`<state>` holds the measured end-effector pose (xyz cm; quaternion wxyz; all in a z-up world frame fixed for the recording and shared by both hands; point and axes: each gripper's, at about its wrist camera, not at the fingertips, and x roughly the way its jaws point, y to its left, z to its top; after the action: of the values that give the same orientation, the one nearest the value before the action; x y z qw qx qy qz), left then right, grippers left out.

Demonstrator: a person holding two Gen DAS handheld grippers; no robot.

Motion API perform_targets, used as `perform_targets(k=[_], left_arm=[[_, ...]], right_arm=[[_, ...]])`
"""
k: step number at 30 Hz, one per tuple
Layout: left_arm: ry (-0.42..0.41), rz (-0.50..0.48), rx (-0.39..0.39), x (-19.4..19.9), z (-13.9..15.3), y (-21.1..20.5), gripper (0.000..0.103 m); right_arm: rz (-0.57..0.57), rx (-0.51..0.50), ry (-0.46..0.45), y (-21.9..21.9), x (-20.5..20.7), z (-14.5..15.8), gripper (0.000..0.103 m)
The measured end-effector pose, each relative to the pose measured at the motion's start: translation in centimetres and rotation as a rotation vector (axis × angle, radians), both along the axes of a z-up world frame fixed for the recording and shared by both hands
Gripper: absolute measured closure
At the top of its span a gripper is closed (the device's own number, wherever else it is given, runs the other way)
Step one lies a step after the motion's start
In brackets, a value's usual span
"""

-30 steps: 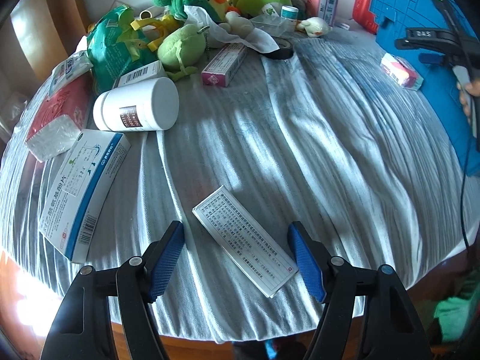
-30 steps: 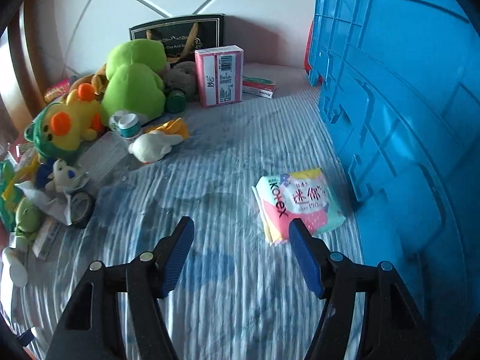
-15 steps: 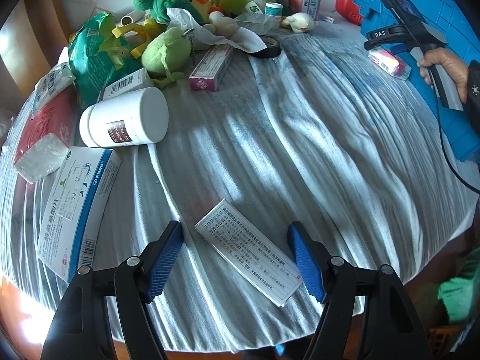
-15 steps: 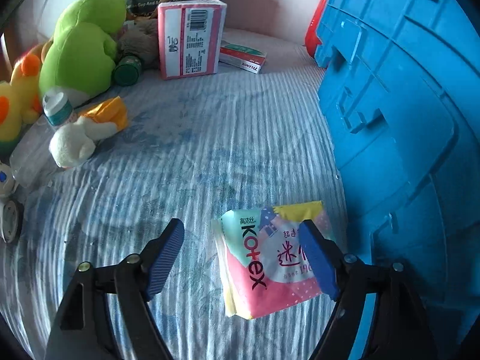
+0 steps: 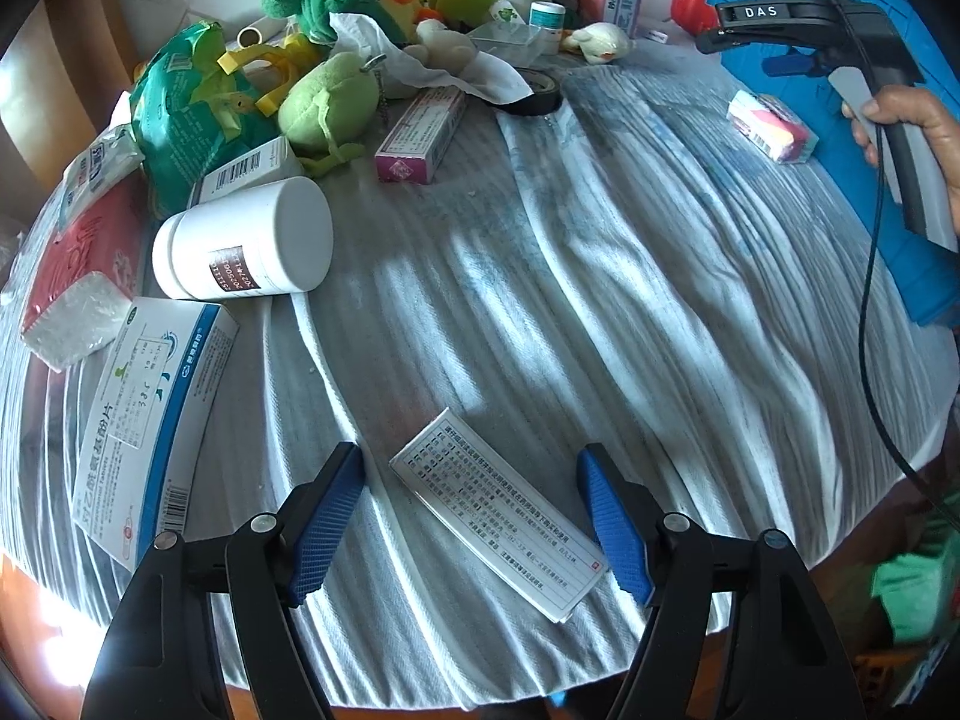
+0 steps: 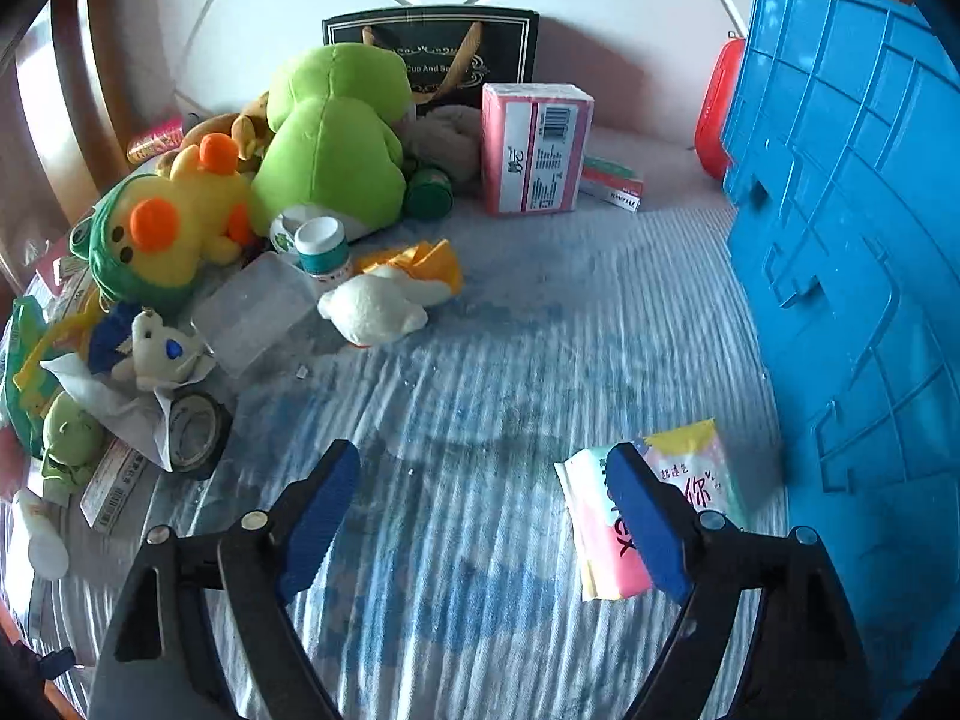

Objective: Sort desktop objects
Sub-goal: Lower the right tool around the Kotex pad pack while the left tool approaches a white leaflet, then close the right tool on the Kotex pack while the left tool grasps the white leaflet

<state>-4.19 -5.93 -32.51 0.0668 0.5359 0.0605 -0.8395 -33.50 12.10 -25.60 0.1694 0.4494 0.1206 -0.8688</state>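
Both tongs stood released: left tongs (image 5: 471, 519) straddled a flat, light, stiff medicine box (image 5: 498, 531); right tongs (image 6: 480, 525) beside a soft, slippery Kotex pack (image 6: 606, 525), probably best pinched across its short sides.

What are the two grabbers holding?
Nothing. The left gripper is open around a flat box; the right gripper is open beside a tissue pack.
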Motion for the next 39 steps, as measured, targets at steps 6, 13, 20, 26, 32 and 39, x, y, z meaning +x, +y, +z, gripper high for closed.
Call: perform_targets(k=[6, 13, 20, 26, 32, 39], left_arm=[[0.002, 0.006, 0.001, 0.6, 0.0, 0.1, 0.030], [0.005, 0.012, 0.003, 0.7, 0.1, 0.2, 0.030], [0.004, 0.016, 0.014, 0.8, 0.2, 0.1, 0.030], [-0.001, 0.013, 0.008, 0.8, 0.1, 0.3, 0.030], [-0.001, 0.012, 0.011, 0.9, 0.1, 0.2, 0.030], [-0.002, 0.017, 0.014, 1.0, 0.1, 0.3, 0.030]], right_arm=[[-0.107, 0.041, -0.032, 3.7, -2.9, -1.5, 0.018], [-0.113, 0.126, -0.128, 5.4, -5.7, -3.6, 0.017], [-0.037, -0.005, -0.230, 4.0, -3.4, -2.6, 0.012], [-0.081, 0.053, -0.160, 4.0, -3.1, -2.6, 0.012], [-0.089, 0.033, -0.208, 3.7, -4.1, -3.6, 0.010], [-0.040, 0.180, -0.230, 1.5, -4.2, -6.2, 0.010]])
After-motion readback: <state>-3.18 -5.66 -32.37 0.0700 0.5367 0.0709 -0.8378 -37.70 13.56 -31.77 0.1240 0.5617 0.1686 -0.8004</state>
